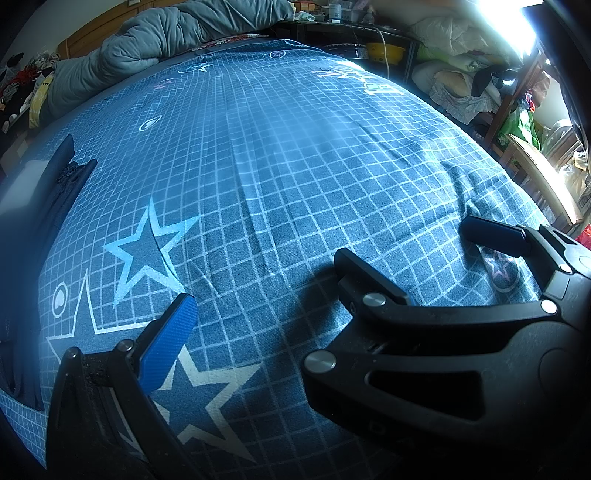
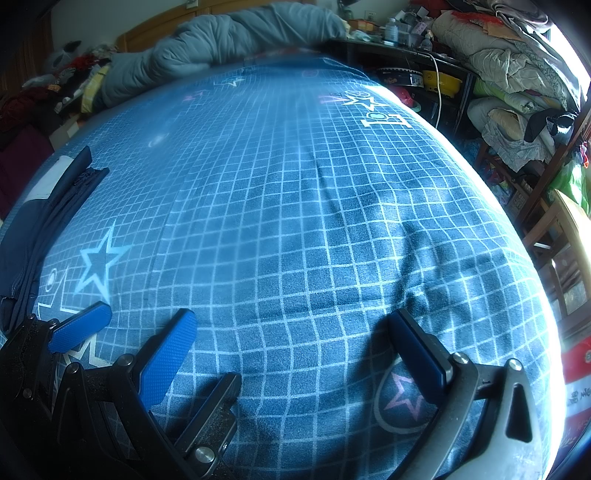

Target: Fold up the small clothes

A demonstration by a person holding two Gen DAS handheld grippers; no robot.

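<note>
Spread, empty fingers of both the left gripper (image 2: 122, 332) and right gripper (image 1: 410, 247) are held over the bed (image 1: 295, 166); the dark garment (image 1: 40, 199) at far left, judged not yet taken up, must be reached next.

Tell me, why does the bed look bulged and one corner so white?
Both views: the fisheye lens bends the grid bedsheet into a dome. Left wrist view: bright glare washes out the top right; the left edge is blurred.

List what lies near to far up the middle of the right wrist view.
Right gripper, open over the sheet → blue grid bedsheet → rolled grey quilt at the far end → wooden headboard behind it.
</note>
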